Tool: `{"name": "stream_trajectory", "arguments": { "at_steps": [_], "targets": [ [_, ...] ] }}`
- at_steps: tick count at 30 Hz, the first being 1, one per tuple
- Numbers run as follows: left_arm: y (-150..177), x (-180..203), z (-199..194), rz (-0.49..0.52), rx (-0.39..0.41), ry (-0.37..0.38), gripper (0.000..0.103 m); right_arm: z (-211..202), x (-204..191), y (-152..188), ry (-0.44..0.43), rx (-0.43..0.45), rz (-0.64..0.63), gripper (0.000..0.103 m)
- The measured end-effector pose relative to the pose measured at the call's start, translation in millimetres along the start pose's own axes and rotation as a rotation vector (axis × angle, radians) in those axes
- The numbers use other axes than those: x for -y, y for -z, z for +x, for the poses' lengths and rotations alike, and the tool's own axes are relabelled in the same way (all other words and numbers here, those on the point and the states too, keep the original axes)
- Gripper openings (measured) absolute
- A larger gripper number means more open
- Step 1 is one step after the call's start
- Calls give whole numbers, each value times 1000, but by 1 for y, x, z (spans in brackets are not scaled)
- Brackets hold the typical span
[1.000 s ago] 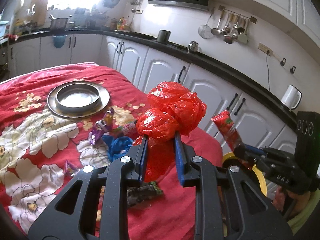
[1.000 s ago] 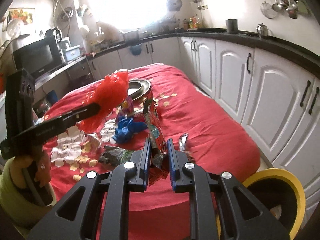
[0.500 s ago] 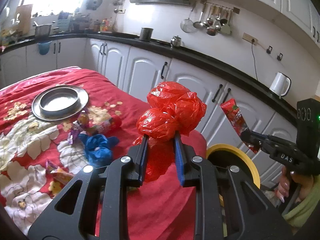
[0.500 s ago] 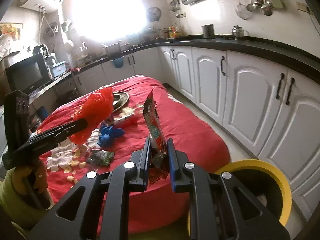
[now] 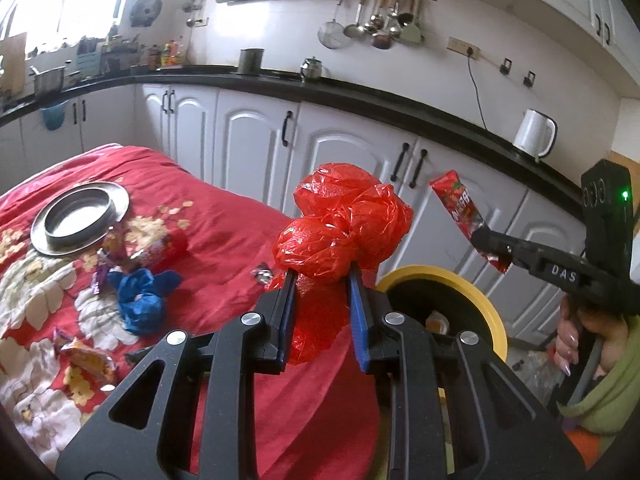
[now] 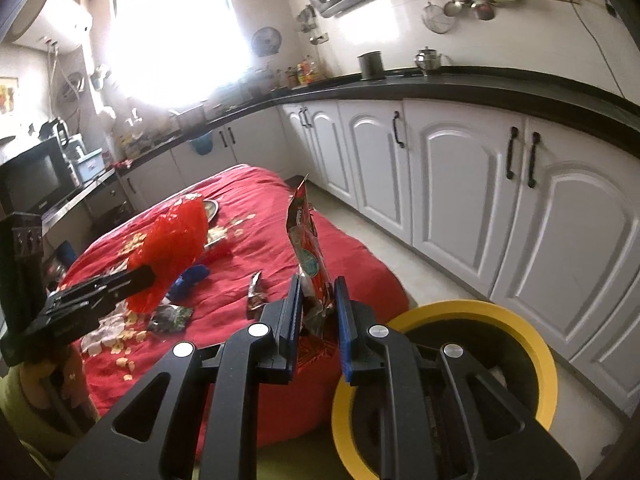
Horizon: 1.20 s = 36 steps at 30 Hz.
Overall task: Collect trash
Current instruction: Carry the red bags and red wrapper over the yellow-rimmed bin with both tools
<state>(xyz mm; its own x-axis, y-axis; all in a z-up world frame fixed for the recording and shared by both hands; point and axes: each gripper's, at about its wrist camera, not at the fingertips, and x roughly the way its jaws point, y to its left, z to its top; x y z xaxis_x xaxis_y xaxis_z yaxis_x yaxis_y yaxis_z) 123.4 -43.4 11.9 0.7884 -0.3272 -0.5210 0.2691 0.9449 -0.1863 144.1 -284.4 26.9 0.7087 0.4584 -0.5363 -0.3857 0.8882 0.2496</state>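
Nearest, at lower centre, your left gripper (image 5: 322, 280) clenches a crinkled, glossy red plastic bag (image 5: 344, 228) and your right gripper (image 6: 316, 292) a flat, stiff red snack wrapper (image 6: 306, 248), both raised apparently for dropping into the round yellow-rimmed bin (image 6: 500, 312) beyond; farther left, crumpled wrappers (image 5: 138, 298) litter the soft red floral cloth (image 5: 224, 236).

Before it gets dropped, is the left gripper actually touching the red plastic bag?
Touching: the left wrist view shows the left gripper pinching the red plastic bag.

Two tongs (image 5: 322, 280), one bin (image 5: 480, 300)
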Motion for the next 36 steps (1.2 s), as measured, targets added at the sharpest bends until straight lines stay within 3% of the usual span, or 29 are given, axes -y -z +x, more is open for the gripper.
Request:
{"name": "stream_trajectory", "arguments": {
  "at_steps": [13,36],
  "targets": [
    [8,40,23,93,-44,54,17,-21,37,8,67,37,73,16],
    [35,97,64,236,-146,130,18,-23,95,34,170,28,185,16]
  ]
}}
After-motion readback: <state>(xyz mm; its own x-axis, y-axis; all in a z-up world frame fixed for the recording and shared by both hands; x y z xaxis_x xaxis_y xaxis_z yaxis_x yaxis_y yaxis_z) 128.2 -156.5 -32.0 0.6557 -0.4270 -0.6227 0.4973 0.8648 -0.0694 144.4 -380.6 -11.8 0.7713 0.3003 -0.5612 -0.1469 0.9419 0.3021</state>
